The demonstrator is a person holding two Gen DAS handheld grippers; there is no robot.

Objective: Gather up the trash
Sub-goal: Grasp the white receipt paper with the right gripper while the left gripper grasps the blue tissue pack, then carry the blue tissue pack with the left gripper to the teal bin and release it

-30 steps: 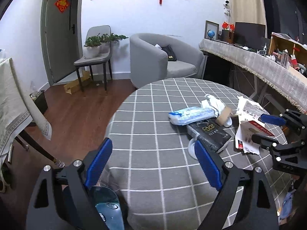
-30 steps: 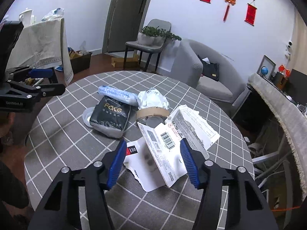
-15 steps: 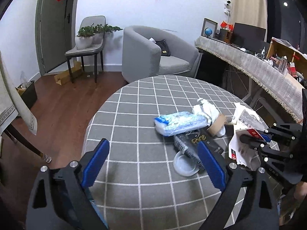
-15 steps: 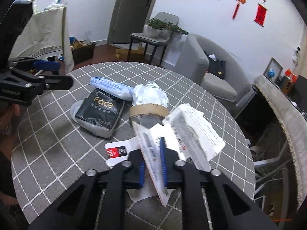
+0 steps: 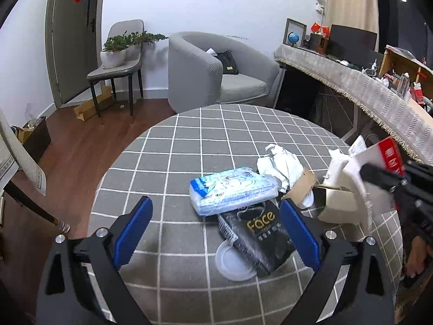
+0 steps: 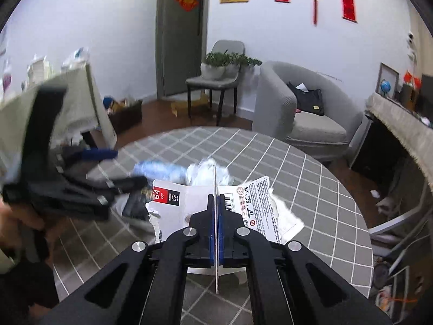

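- The right gripper [image 6: 215, 214] has its jaws pressed together on one torn white card package [image 6: 259, 205], which stands on edge between the blue pads and is lifted clear of the tabletop [image 6: 311, 189].
- The package carries a red and black label at its left end and a barcode and small print on its right half.
- In the left wrist view the same package [image 5: 362, 162] shows at the far right, held in the right gripper's [image 5: 384, 176] black fingers.
- The left gripper [image 5: 213, 230] has just been opening its jaws; they stand wide apart with nothing pressed between the two blue pads [image 5: 132, 230].
- It hovers over the near side of the round tabletop [image 5: 189, 149], which wears one grey cloth with a white grid.
- Five pieces of trash lie in a cluster right of centre.
- One blue and white tissue pack [image 5: 232, 189] lies across the far end of one black packet marked "Face" [image 5: 259, 233].
- One white round lid [image 5: 232, 262] lies partly under the near end of that packet.
- One crumpled white paper [image 5: 281, 162] lies just right of the tissue pack.
- One brown cardboard piece [image 5: 303, 184] lies beside the paper, touching it.
- Beyond the tabletop stand one grey armchair [image 5: 211, 70] and one grey chair [image 5: 119, 67] bearing two potted plants.
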